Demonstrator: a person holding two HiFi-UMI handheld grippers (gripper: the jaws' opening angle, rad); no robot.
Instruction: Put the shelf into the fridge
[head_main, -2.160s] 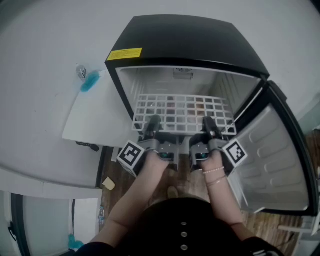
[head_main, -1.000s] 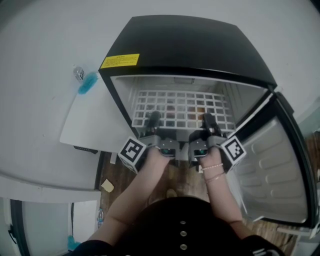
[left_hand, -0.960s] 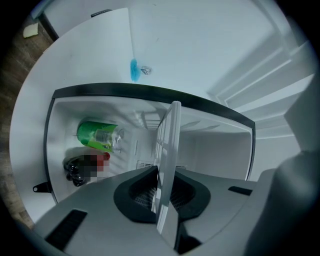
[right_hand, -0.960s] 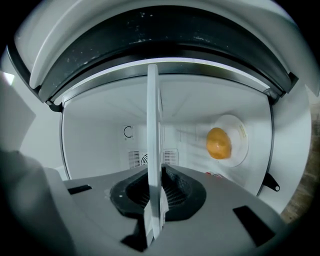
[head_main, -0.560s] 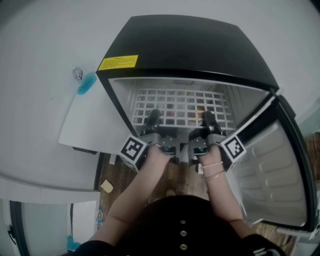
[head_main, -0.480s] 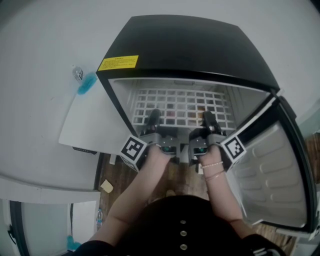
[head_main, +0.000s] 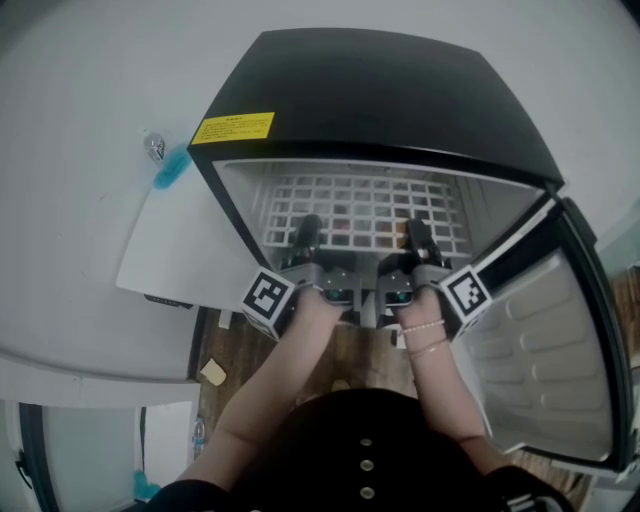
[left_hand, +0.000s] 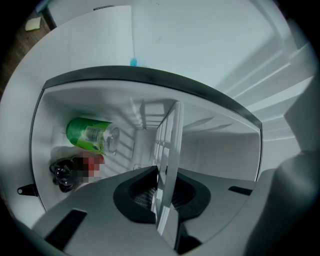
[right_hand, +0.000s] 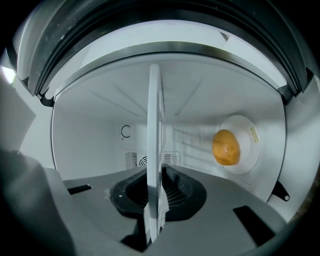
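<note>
The black compact fridge (head_main: 380, 90) has a smooth, glossy top with rounded corners and a plain white plastic interior. Its door (head_main: 540, 340) stands open at the right, lined in white plastic moulded into shallow ridges.

The white wire-grid shelf (head_main: 370, 205), a flat rectangle of coated bars forming square cells, lies level across the upper part of the cavity. Most of it is inside, with its front edge at the opening.

The left gripper (head_main: 306, 232) and the right gripper (head_main: 416, 235), both grey with black ribbed pads, are each clamped on that front edge. Each gripper view shows the shelf edge-on, pinched between the pads.

Below the shelf on the right, a round white plate (right_hand: 247, 160) carries a smooth orange-yellow rounded fruit (right_hand: 225, 147). On the left lies a green cylindrical container (left_hand: 90, 134), probably a bottle on its side, with a pale printed label that is too blurred to read.

A yellow rectangular sticker (head_main: 232, 128) sits on the front left corner of the fridge top. Its dark print is too small to make out. On the white back wall is a small dark mark shaped like a letter C (right_hand: 125, 131).
</note>
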